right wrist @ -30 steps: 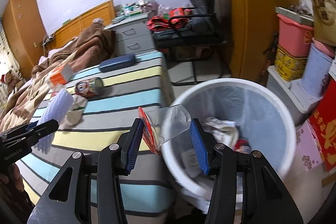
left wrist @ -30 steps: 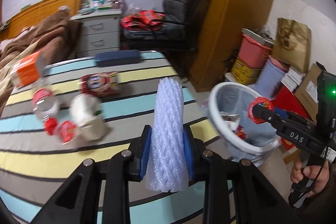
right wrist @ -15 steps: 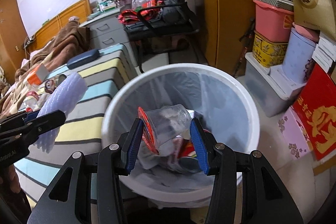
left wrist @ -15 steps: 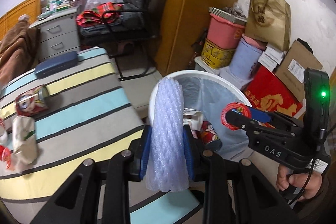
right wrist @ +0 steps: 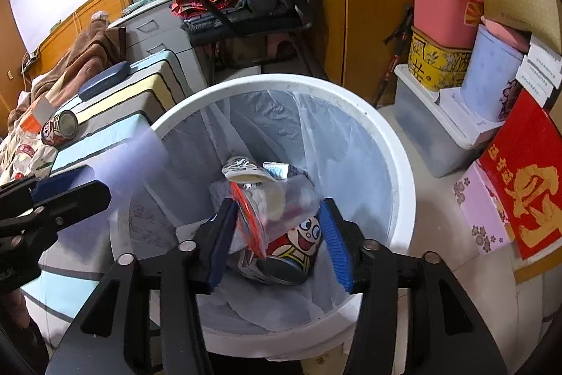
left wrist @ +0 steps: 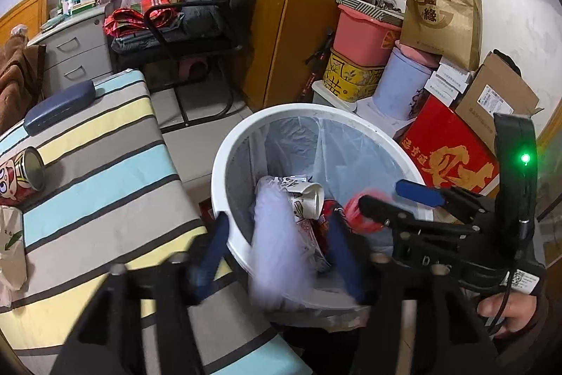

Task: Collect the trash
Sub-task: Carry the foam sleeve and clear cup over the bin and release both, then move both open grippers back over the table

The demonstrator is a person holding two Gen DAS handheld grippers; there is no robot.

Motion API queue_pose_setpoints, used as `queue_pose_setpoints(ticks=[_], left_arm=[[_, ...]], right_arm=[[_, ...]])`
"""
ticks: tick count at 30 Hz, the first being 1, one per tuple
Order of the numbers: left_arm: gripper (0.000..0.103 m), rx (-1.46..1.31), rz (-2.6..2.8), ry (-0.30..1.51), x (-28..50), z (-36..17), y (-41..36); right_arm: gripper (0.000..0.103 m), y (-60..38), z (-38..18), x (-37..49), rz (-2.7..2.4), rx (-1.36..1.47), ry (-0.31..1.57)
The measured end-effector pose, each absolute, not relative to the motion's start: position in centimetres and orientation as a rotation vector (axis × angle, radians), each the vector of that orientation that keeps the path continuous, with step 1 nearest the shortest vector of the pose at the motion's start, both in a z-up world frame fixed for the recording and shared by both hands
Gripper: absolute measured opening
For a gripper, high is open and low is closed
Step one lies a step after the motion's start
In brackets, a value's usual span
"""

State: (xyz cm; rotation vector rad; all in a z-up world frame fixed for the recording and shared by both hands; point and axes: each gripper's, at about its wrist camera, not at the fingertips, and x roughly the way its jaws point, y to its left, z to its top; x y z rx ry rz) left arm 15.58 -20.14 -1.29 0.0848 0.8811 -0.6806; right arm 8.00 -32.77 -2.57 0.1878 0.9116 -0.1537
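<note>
A white bin (left wrist: pixel 316 109) (right wrist: pixel 281 81) with a clear liner stands beside the striped table and holds cans and a crumpled cup. My left gripper (left wrist: pixel 279 252) hangs over its near rim with its jaws opening. A blurred white foam net sleeve (left wrist: pixel 277 248) (right wrist: pixel 140 157) sits loose between the pads, which stand clear of it. My right gripper (right wrist: pixel 279 241) (left wrist: pixel 404 199) is over the bin's middle, jaws opening too. A clear plastic cup with a red lid (right wrist: pixel 277 206) (left wrist: pixel 358 213) lies tilted between its blue pads, no longer squeezed.
On the striped tablecloth (left wrist: pixel 105 171) lie a printed can (left wrist: pixel 21 174), a dark blue case (left wrist: pixel 59 108) and a crumpled bag (left wrist: pixel 10 245). A black chair (left wrist: pixel 210 23), grey drawers (left wrist: pixel 80 58) and stacked boxes with a red box (left wrist: pixel 453 150) ring the bin. A hand (left wrist: pixel 509 308) holds the right gripper.
Both grippers swung from over the striped table to above the bin. Their jaws have spread, letting go of the foam sleeve and the clear cup.
</note>
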Motion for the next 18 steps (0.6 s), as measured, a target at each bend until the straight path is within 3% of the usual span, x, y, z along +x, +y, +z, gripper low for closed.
queue_pose_setpoints(ticks=[2, 18], left_arm=[[0.062, 0.079, -0.672, 0.879, 15.7, -1.2, -19.8], [0.062, 0.027, -0.572, 0.820, 14.6, 0.5, -14.4]], right_arm=[[0.072, -32.8, -2.7, 8.0, -0.152, 0.200, 0.915], [0.072, -30.8, -0.6, 7.1, -0.132, 0.215, 0.843]])
